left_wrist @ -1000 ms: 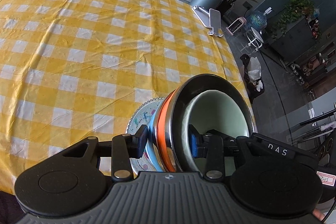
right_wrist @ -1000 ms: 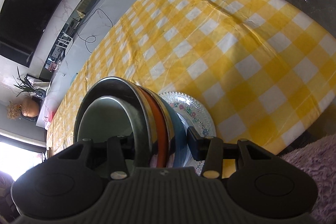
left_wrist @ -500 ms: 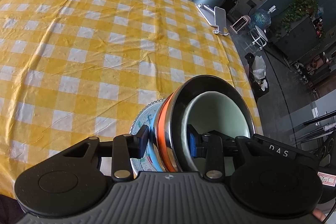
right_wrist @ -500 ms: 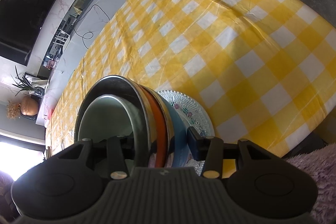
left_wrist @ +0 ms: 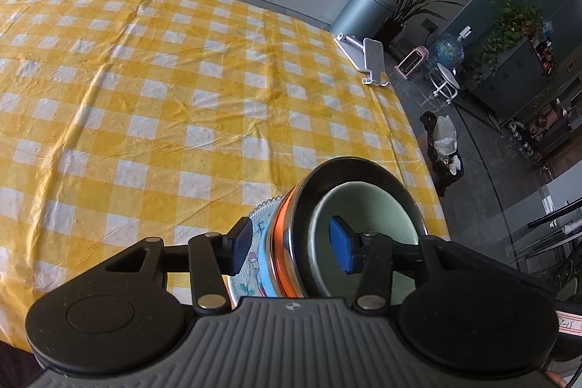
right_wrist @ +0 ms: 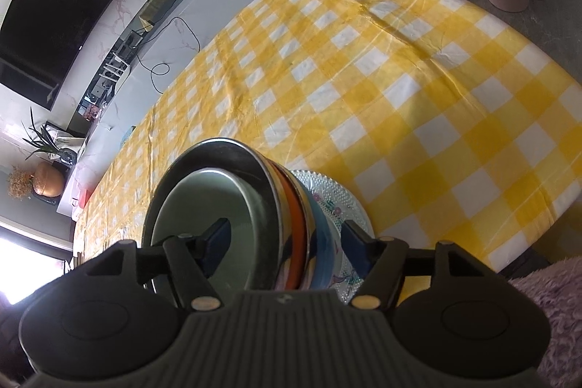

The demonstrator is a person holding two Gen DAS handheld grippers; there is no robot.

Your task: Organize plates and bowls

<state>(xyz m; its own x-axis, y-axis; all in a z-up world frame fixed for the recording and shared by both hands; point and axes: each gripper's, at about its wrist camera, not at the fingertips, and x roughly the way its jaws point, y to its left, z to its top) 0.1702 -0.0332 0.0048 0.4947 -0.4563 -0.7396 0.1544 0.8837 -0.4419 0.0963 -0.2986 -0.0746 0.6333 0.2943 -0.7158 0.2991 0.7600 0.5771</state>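
Stack of nested dishes [left_wrist: 291,253] stood at the near edge of the table [left_wrist: 182,97], toward the near right corner in the left wrist view, on the yellow checked cloth. From the bottom up: a patterned plate with a beaded rim [right_wrist: 336,195], a blue dish [right_wrist: 323,242], an orange one [right_wrist: 296,228], a steel bowl [left_wrist: 349,170], and a pale green bowl [left_wrist: 367,206] nested inside the steel one.

Left gripper [left_wrist: 291,246]: jaws had just been opening and stood spread. The stack's rims lay between the pads with a visible gap on each side; no pinch. One pad sat outside by the plate rim, the other inside the green bowl.

Right gripper [right_wrist: 287,242]: jaws also just been opening, spread, straddling the far side of the same stack in the same way, one pad inside the green bowl, one outside by the plate. Pads clear of the dishes.

Judgement: the stack appeared set down and let go, so the nesting step looked finished or nearly so.

Handling notes (judgement): stiff throughout. Plate and green bowl probably glass or ceramic, so fragile and heavy together. Steel rim smooth and likely slippery under the pads. Nested pieces could shift or rattle if tilted. Best hold would be across the bundled rims from opposite sides, both grippers together, stack kept level. It sat close to the table edge; a nudge outward could tip it off.

A phone stand [left_wrist: 371,60] stood on the far right edge, well apart.
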